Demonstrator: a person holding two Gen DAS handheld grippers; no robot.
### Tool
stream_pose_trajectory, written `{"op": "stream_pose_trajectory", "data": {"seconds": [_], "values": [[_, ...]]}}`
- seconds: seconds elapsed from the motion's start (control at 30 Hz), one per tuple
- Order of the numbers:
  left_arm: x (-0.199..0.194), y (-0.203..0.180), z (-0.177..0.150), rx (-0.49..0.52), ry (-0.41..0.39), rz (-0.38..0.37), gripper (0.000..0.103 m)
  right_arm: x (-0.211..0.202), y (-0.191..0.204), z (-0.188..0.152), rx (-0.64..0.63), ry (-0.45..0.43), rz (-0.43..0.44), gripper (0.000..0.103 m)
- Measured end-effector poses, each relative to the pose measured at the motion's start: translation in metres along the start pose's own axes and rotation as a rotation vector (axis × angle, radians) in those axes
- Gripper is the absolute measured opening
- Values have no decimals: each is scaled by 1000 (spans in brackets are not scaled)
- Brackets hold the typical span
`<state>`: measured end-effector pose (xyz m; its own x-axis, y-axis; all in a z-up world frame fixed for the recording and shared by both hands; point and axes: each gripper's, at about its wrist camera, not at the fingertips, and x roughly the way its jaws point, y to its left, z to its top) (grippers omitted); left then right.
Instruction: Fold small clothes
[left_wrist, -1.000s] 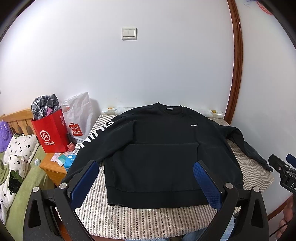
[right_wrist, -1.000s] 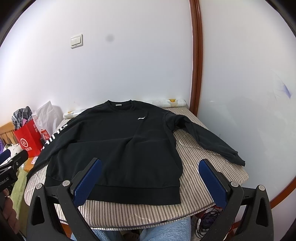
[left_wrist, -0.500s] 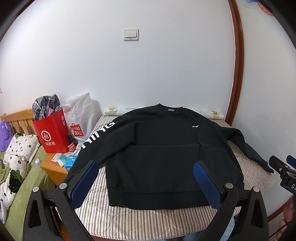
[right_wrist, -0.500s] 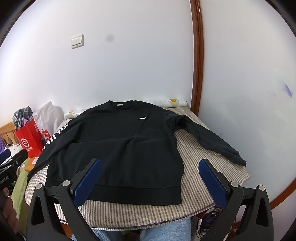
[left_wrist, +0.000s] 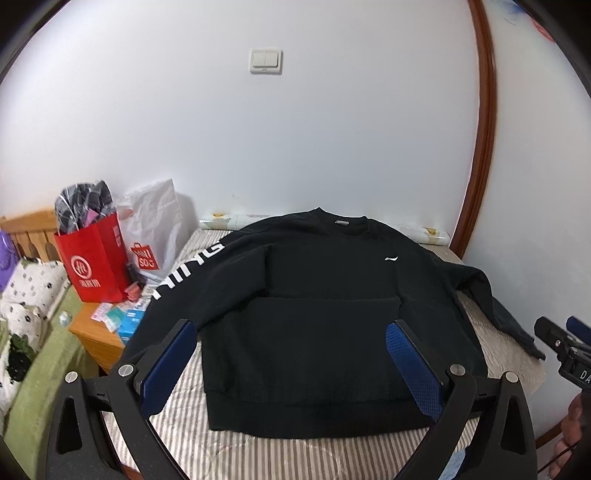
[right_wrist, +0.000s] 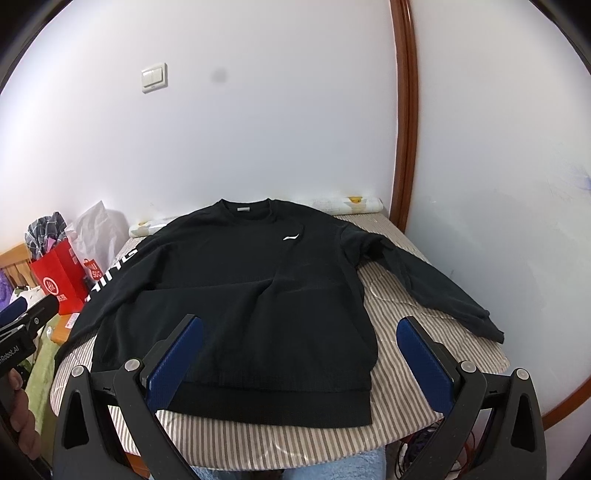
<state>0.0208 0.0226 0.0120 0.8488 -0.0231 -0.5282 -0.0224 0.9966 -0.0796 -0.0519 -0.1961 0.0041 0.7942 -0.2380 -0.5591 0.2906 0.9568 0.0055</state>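
Striped bedding (right_wrist: 406, 325) carries the black sweatshirt (right_wrist: 258, 295), spread flat and chest up. Nearest, the left gripper (left_wrist: 291, 360) and right gripper (right_wrist: 299, 356) hover wide open and empty, barely shifted over the last second, so folding looks unstarted. Farther left, the lettered sleeve (left_wrist: 184, 273) drapes off the edge, its cuff hidden; the red bag's (left_wrist: 94, 260) contents are unclear.
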Motion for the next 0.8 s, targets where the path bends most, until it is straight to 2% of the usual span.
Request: {"op": "stream_pose_trajectory", "data": {"seconds": [0.13, 0.23, 0.4, 0.5, 0.6, 0.7, 0.8], "values": [[29, 18, 1, -67, 36, -39, 103, 28, 4, 6, -6, 37, -3, 103], [58, 37, -5, -108, 85, -41, 102, 51, 9, 5, -23, 46, 8, 103], [104, 87, -31, -239, 170, 2, 100, 124, 13, -11, 14, 63, 55, 103], [123, 119, -50, -300, 201, 15, 98, 183, 16, -35, 53, 118, 41, 103], [137, 145, -67, -332, 224, 38, 94, 231, 20, -56, 52, 222, 19, 103], [148, 173, -81, -424, 229, 7, 93, 250, 21, -61, 56, 268, 26, 103], [163, 198, -90, -562, 221, -58, 89, 250, 24, -56, 36, 255, 45, 103]]}}
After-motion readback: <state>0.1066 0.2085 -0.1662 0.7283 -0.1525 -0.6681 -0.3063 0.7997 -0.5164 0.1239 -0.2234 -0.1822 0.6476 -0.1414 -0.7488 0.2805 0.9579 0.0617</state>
